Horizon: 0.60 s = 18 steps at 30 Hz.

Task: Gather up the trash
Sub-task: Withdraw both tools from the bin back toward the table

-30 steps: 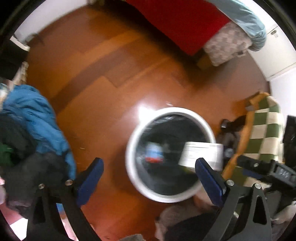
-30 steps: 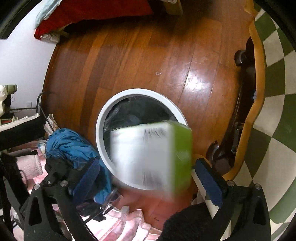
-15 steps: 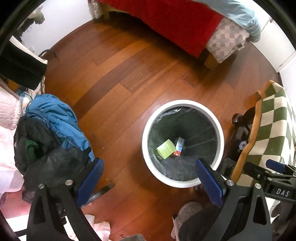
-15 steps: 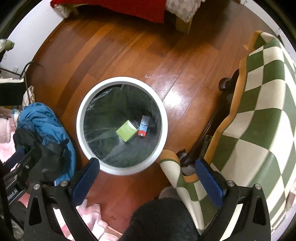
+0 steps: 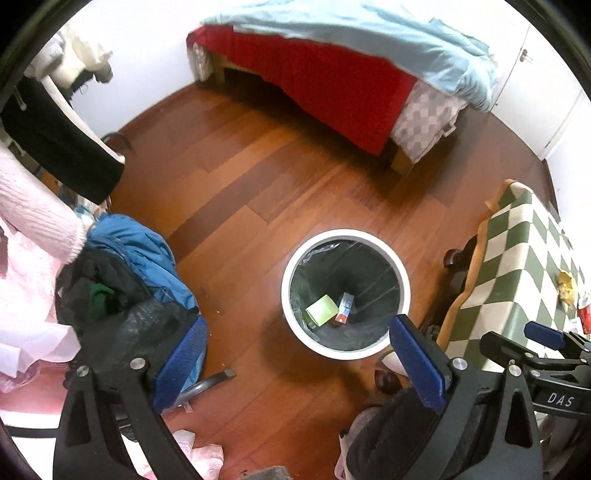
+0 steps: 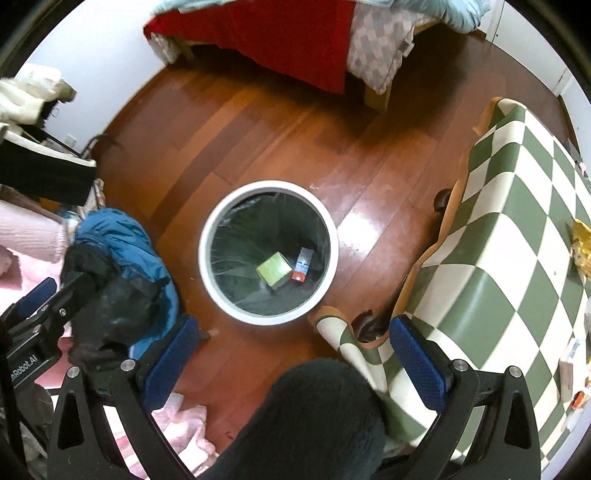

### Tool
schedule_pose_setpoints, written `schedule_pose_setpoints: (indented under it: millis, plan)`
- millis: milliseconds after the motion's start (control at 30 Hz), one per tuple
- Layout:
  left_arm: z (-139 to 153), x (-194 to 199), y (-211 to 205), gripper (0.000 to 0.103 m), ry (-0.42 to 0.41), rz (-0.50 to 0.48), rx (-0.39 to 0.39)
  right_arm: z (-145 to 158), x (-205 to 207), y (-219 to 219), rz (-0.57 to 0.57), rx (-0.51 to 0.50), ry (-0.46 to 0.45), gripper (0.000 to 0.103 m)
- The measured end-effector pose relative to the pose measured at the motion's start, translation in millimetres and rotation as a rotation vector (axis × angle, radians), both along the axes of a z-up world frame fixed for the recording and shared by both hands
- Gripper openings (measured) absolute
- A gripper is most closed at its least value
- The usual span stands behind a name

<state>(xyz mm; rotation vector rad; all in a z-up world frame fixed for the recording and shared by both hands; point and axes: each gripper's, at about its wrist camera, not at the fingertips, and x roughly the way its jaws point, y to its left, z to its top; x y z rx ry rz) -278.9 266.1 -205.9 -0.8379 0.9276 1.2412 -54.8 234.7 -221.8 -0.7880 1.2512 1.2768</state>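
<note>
A round white trash bin (image 5: 402,284) (image 6: 205,258) with a dark liner stands on the wooden floor. At its bottom lie a green box (image 5: 320,309) (image 6: 273,272) and a small red and blue carton (image 5: 343,314) (image 6: 302,266). My left gripper (image 5: 299,363) hangs high above the floor, open and holding nothing. Equally high, my right gripper (image 6: 291,363) is open and holds nothing. On the green checked tablecloth (image 5: 517,258) (image 6: 517,229) lie a yellowish wrapper (image 5: 565,286) (image 6: 581,251) and more small litter (image 6: 572,365) at the right edge.
A bed with a red cover (image 5: 332,85) (image 6: 288,33) stands at the back. A chair piled with blue and dark clothes (image 5: 136,254) (image 6: 118,243) is left of the bin. Pink fabric (image 5: 22,258) lies at far left. A dark furry shape (image 6: 306,417) sits low between the right gripper's fingers.
A second ago the green box was falling from the right gripper toward the bin; it now lies inside. Both grippers have risen well away from the bin, so more of the room shows.
</note>
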Motion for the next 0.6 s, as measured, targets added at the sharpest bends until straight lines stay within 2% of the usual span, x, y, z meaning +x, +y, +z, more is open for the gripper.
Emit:
schedule_pose_setpoints:
  millis: [367, 500, 600]
  plan:
    - [70, 25, -60, 0.100, -0.056, -0.040, 0.105, 90, 22, -73, -0.017, 0.173, 0.104, 0.103]
    - [89, 47, -75, 0.100, -0.055, -0.079, 0.134, 112, 46, -98, -0.067, 0.226, 0.177, 0.103]
    - [98, 80, -82, 0.100, -0.058, -0.138, 0.158, 125, 74, -120, -0.127, 0.266, 0.208, 0.103]
